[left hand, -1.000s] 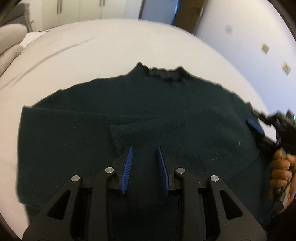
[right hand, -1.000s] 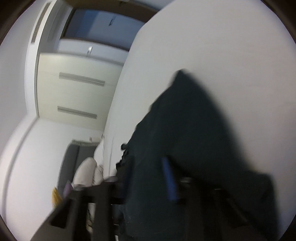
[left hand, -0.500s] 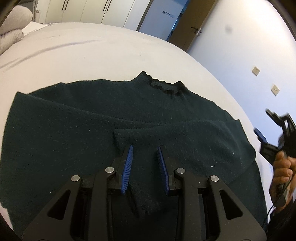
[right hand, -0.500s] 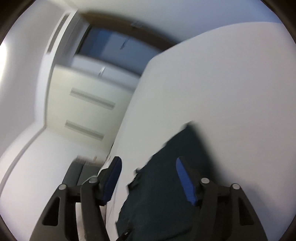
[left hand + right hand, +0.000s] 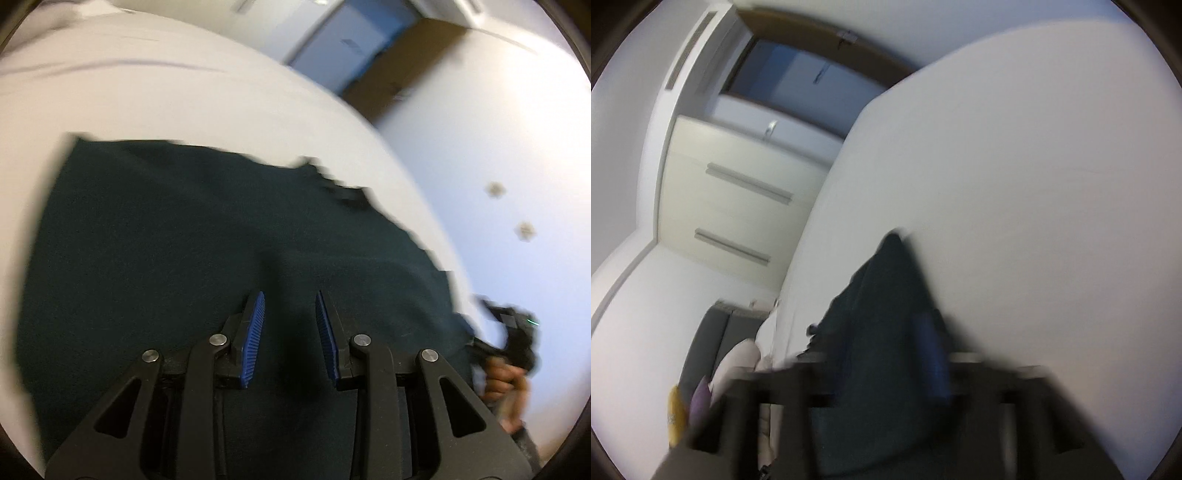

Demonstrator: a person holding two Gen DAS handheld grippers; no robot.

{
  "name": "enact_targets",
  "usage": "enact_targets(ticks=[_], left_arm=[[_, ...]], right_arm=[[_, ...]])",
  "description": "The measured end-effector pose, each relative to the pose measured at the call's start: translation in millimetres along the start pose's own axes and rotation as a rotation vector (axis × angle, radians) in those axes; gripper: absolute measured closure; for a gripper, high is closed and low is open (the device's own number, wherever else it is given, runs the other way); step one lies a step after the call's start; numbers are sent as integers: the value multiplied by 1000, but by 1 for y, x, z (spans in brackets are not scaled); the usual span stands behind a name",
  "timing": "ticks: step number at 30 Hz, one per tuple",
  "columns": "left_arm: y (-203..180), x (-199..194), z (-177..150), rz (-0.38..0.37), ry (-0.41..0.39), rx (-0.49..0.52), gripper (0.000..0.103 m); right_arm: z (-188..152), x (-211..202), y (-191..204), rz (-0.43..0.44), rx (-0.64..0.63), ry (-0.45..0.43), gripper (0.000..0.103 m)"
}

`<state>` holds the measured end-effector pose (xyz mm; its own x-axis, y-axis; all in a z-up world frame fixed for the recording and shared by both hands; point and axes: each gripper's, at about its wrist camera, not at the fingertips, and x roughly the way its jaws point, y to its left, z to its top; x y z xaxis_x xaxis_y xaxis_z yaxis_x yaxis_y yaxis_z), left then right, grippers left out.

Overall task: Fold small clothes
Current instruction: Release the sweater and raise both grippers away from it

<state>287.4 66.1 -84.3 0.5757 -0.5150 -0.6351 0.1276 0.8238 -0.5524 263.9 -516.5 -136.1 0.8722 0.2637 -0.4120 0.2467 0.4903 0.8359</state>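
A dark green knit sweater (image 5: 192, 236) lies spread on a white bed (image 5: 166, 99), its collar (image 5: 343, 192) at the far side. My left gripper (image 5: 289, 306) hovers low over the sweater's near part, jaws apart, nothing between the blue pads. In the left wrist view the right gripper (image 5: 513, 332) shows at the sweater's right edge, held by a hand. The right wrist view is blurred: the sweater (image 5: 886, 317) lies between the right gripper's fingers (image 5: 929, 354), and I cannot tell whether they grip it.
White wardrobe doors (image 5: 731, 206) and a doorway (image 5: 343, 48) stand beyond the bed. A white wall (image 5: 517, 147) with two sockets is on the right. Pillows and a grey sofa (image 5: 713, 343) lie past the bed's edge.
The left gripper has swung right and nearer over the sweater; the folded sleeve edge no longer shows. The right gripper, open and lifted half a second ago, has come back down onto the sweater's edge.
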Motion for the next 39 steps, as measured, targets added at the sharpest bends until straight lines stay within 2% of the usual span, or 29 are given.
enact_targets(ticks=[4, 7, 9, 11, 12, 14, 16, 18, 20, 21, 22, 23, 26, 29, 31, 33, 37, 39], left_arm=[[27, -34, -14, 43, 3, -34, 75], [47, -47, -22, 3, -12, -123, 75], [52, -46, -25, -9, -7, -136, 75], [46, -54, -24, 30, 8, -130, 75], [36, -63, -24, 71, 9, -108, 75], [13, -91, -32, 97, -18, -30, 75], [-20, -125, -49, 146, -80, 124, 75], [-53, -157, -68, 193, -141, 236, 72], [-76, -195, -92, 208, -225, 309, 32], [-86, -217, -107, 225, -296, 328, 0], [-94, -237, -121, 230, -369, 340, 0], [-102, -264, -140, 201, -455, 361, 0], [-116, -301, -162, 160, -481, 392, 0], [-119, -335, -180, 177, -512, 425, 0], [-120, -340, -189, 212, -491, 468, 0], [-121, -336, -205, 255, -432, 542, 0], [-106, -324, -246, 346, -307, 694, 0], [-102, -308, -267, 421, -262, 804, 0]], right_arm=[[0, -57, -1, 1, -16, -58, 39], [-16, -99, 5, 19, -27, -66, 38], [-27, -118, 12, 34, -29, -69, 34], [-42, -139, 28, 18, -83, -59, 32], [-48, -150, 40, -2, -147, -60, 30], [-62, -178, 62, -46, -309, -81, 25], [-83, -212, 89, -94, -493, -146, 18], [-104, -246, 109, -113, -640, -250, 0], [-127, -283, 125, -131, -757, -378, 0], [-135, -294, 130, -140, -791, -413, 0], [-141, -305, 135, -148, -816, -434, 0], [-148, -314, 139, -159, -831, -440, 0], [-167, -329, 150, -177, -894, -433, 0], [-188, -336, 161, -204, -996, -452, 0], [-200, -343, 165, -200, -1038, -434, 0], [-213, -336, 165, -210, -1065, -385, 0], [-245, -314, 145, -317, -1169, -270, 0], [-263, -307, 133, -350, -1223, -225, 0]])
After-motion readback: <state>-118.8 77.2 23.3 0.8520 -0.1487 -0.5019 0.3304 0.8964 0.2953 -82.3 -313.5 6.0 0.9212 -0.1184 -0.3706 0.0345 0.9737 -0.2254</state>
